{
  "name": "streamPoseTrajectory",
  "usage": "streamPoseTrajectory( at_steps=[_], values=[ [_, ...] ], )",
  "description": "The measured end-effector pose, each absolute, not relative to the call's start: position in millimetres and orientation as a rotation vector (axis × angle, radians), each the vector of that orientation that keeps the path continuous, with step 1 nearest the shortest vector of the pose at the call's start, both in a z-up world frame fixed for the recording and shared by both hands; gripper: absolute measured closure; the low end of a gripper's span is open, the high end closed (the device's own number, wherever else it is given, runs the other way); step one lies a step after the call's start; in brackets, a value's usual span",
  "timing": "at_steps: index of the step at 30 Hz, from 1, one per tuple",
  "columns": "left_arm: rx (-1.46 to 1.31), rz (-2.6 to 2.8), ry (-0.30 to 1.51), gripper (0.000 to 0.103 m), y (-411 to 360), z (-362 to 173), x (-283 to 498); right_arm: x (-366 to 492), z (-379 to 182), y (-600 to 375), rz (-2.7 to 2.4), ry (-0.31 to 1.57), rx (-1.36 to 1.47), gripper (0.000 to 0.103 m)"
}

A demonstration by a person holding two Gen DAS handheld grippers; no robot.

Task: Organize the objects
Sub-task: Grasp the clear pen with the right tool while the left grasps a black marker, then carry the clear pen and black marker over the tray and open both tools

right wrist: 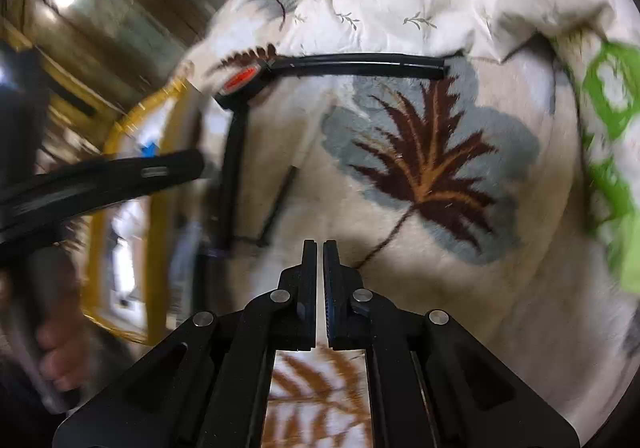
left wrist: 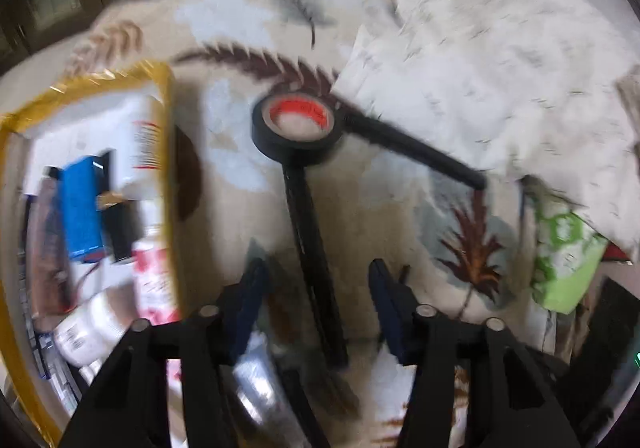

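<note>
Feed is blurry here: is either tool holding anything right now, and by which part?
Nothing is held. The right tool is shut on nothing; the left tool is open, with the black rod between its fingers, untouched.

Dim indoor light, heavy motion blur

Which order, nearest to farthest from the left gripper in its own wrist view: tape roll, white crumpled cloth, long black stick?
1. Long black stick: runs up from between the left gripper fingers.
2. Tape roll: centre, at the stick's far end.
3. White crumpled cloth: upper right, beyond the roll.
</note>
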State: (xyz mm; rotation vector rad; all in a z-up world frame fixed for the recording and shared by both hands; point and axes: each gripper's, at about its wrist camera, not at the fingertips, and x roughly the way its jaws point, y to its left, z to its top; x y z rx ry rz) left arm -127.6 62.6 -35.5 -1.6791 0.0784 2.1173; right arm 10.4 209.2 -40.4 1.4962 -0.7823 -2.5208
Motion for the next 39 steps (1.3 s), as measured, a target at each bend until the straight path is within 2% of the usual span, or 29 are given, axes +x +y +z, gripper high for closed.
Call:
streamPoseTrajectory(
  at_steps=[1, 2, 4, 5, 7, 17, 18, 19, 20, 22, 27, 31, 37, 39],
  values=[
    [-1.714, 2.108, 0.092, 0.065, 66, -43, -132, 10, -40, 211, -2.504, -0.833, 1.467, 0.098],
    [-1.738, 2.113, 0.112, 0.076, 67, -50, -134, 9, -40, 212, -2.487, -0.869, 1.456, 0.095],
    [-1.723, 2.139, 0.13, 0.083, 67, -52, -132, 3, -40, 210, -2.463, -0.875, 1.466, 0.072],
    [-1.717, 2.146, 0.122, 0.089, 64, -50, -130, 2, -39, 209, -2.47, -0.873, 1.465, 0.069],
    [-1.7, 2.13, 0.1, 0.09, 57, -48, -124, -1, -35, 207, -2.46, -0.884, 1.432, 0.069],
    [-1.571, 2.067, -0.197, 0.09, -17, -26, -61, -38, -36, 183, -2.477, -0.83, 1.493, 0.069],
    [-1.554, 2.079, -0.226, 0.09, -25, -24, -60, -44, -41, 180, -2.479, -0.826, 1.523, 0.075],
    [-1.539, 2.094, -0.248, 0.09, -32, -21, -59, -49, -46, 176, -2.505, -0.797, 1.553, 0.089],
    [-1.524, 2.107, -0.278, 0.09, -40, -19, -60, -52, -47, 172, -2.551, -0.74, 1.572, 0.095],
    [-1.493, 2.115, -0.357, 0.09, -57, -16, -63, -53, -47, 171, -2.571, -0.754, 1.575, 0.098],
    [-1.445, 2.144, -0.43, 0.09, -80, -15, -67, -36, -37, 192, -2.478, -0.981, 1.475, 0.098],
    [-1.426, 2.147, -0.467, 0.09, -91, -13, -66, -22, -18, 198, -2.471, -1.047, 1.393, 0.098],
    [-1.383, 2.198, -0.517, 0.09, -115, -3, -71, -22, 13, 163, -2.45, -0.956, 1.297, 0.098],
    [-1.393, 2.217, -0.554, 0.09, -130, -3, -74, -26, 18, 136, -2.412, -0.874, 1.304, 0.098]
  ],
)
